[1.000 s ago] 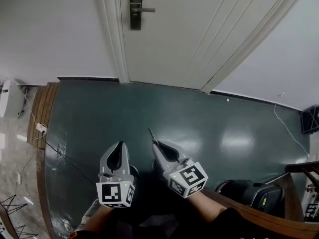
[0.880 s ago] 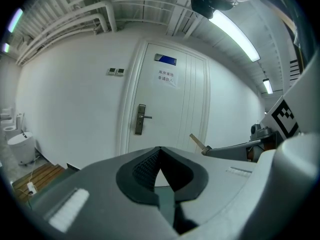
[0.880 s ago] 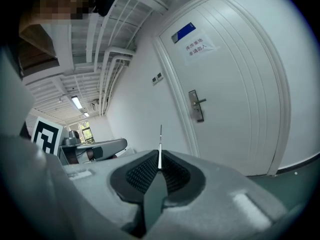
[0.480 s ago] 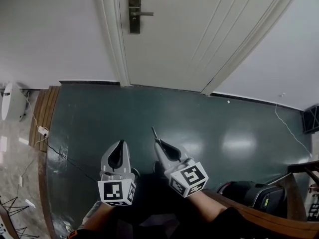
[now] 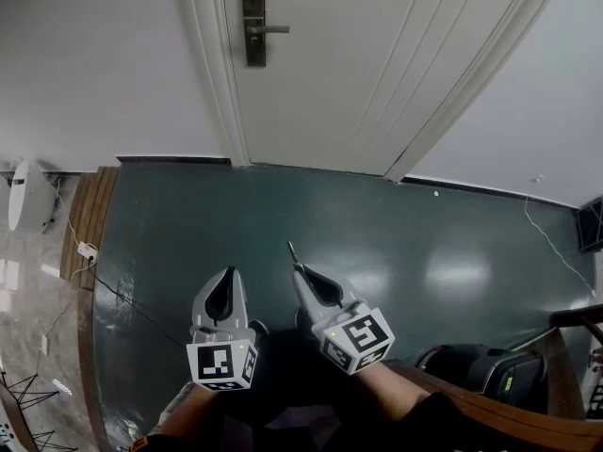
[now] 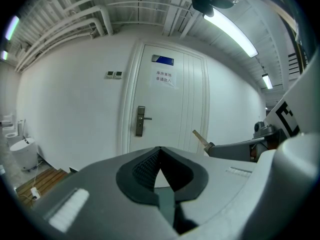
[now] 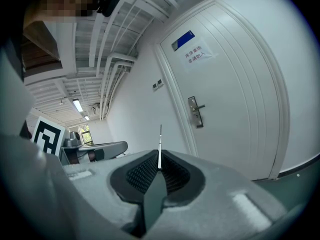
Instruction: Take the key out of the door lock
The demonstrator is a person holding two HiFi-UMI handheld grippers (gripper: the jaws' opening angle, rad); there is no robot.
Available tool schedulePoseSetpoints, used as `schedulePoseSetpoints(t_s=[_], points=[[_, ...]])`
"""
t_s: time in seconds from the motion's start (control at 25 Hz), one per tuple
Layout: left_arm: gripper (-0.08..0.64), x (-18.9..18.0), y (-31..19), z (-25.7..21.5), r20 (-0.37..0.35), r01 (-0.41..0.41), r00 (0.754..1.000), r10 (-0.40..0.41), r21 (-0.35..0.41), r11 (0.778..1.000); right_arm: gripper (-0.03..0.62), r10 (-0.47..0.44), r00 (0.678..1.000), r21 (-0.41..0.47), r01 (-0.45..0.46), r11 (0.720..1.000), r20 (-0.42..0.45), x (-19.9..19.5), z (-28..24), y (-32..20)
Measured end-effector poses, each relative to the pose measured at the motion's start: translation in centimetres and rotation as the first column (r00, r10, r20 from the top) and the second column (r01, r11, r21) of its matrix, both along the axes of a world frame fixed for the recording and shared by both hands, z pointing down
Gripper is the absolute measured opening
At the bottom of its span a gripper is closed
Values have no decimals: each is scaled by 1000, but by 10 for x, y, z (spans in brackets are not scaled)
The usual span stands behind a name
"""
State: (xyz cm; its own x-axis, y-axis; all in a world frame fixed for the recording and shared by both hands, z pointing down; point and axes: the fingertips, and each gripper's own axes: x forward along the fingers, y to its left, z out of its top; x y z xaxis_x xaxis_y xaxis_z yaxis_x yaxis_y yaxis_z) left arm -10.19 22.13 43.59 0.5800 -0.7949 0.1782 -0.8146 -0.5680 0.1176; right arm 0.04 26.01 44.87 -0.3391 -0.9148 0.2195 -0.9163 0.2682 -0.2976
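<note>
The right gripper [image 5: 298, 272] stays clenched on the key [image 5: 291, 254], well back from the door lock [image 5: 253, 26]. The left gripper [image 5: 224, 277] is closed on nothing. Hardly anything has shifted in the last second, so the removal looks finished.

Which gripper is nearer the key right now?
Right. The right gripper is shut on the key, which sticks out past its tips. The left gripper sits apart at the key's left, shut and empty.
</note>
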Motion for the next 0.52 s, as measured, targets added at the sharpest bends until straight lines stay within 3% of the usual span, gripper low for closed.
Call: schedulePoseSetpoints(t_s=[0.52], points=[[17,3,3,0,8,-2,1000,2,2,1000,14,-2,1000,-11,2,1000,17,3,4,3]])
